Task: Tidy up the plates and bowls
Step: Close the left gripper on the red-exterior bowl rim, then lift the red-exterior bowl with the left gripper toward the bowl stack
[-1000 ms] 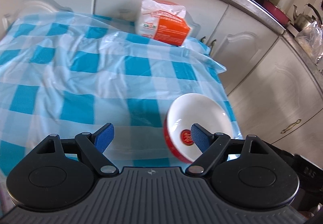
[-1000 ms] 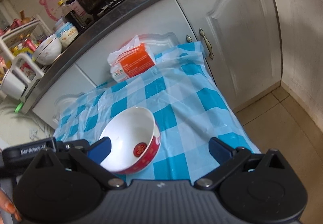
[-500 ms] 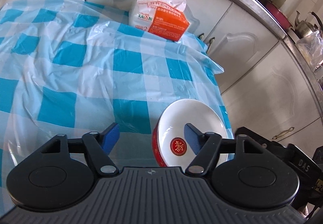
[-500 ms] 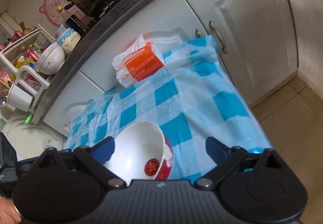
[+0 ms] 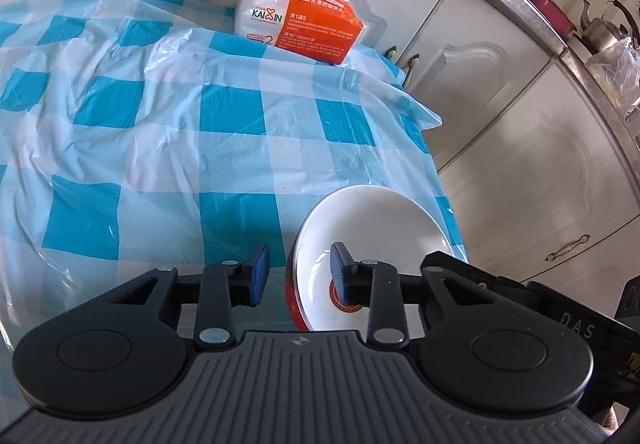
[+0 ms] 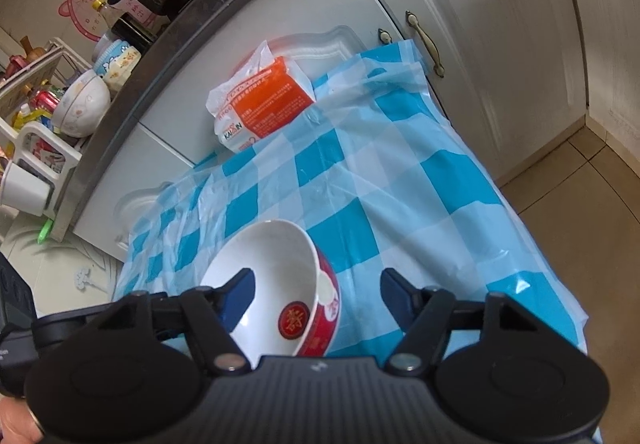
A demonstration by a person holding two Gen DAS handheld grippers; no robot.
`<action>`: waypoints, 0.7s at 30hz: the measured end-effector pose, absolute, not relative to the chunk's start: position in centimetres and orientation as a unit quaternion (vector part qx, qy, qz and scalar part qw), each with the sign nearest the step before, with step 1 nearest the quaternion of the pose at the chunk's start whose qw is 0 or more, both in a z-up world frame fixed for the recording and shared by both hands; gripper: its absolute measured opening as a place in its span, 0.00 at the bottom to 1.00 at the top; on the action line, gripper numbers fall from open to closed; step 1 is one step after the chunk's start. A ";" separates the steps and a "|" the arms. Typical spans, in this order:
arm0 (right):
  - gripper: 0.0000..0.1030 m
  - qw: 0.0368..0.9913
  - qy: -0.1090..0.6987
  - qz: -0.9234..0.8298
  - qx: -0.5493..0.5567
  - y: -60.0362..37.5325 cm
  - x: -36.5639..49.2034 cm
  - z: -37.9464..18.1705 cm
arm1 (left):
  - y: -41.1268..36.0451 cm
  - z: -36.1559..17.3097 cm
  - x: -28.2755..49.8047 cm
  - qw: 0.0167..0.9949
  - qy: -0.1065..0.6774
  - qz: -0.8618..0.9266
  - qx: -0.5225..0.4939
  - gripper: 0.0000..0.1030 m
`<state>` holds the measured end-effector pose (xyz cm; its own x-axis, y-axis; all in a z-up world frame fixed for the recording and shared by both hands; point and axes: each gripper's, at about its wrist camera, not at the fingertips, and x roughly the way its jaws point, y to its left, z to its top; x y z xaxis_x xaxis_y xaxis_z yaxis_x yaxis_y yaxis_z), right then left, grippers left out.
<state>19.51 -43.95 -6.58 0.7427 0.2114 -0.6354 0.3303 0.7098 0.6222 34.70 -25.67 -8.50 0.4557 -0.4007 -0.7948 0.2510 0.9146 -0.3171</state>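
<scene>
Both grippers dropped closer vs earlier, jaws just narrowing. Left gripper (image 5: 298, 274) straddles bowl (image 5: 372, 240) rim, gap left, not clamped. Right gripper (image 6: 316, 294): same, pads apart. Bowl on tablecloth (image 5: 160, 148), 5 o'clock corner. Nothing lifted or stacked yet; tissue pack (image 5: 300, 24) at 12.

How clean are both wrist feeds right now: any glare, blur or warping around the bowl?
Left wrist: sharp; sunlight sheens the blue-and-white checked plastic tablecloth; fisheye bends the steel counter edge. Right wrist: the red-and-white ceramic bowl is crisp, with glare on the cloth's near right corner and a curved cabinet door.
</scene>
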 end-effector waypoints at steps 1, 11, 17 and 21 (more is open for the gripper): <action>0.63 0.852 0.358 -0.032 0.381 -43.9 19.6 -6.7 | -25.6 -8.5 34.7 0.849 0.485 -0.193 -0.077 0.33; 0.53 0.855 0.362 -0.017 0.371 -42.7 20.0 -6.4 | -25.3 -8.4 34.6 0.849 0.483 -0.198 -0.087 0.21; 0.54 0.851 0.359 -0.018 0.381 -42.9 19.8 -6.5 | -25.5 -8.4 34.4 0.851 0.478 -0.194 -0.091 0.18; 0.59 0.851 0.361 -0.022 0.380 -42.6 19.9 -6.4 | -25.4 -8.2 34.1 0.853 0.475 -0.196 -0.092 0.18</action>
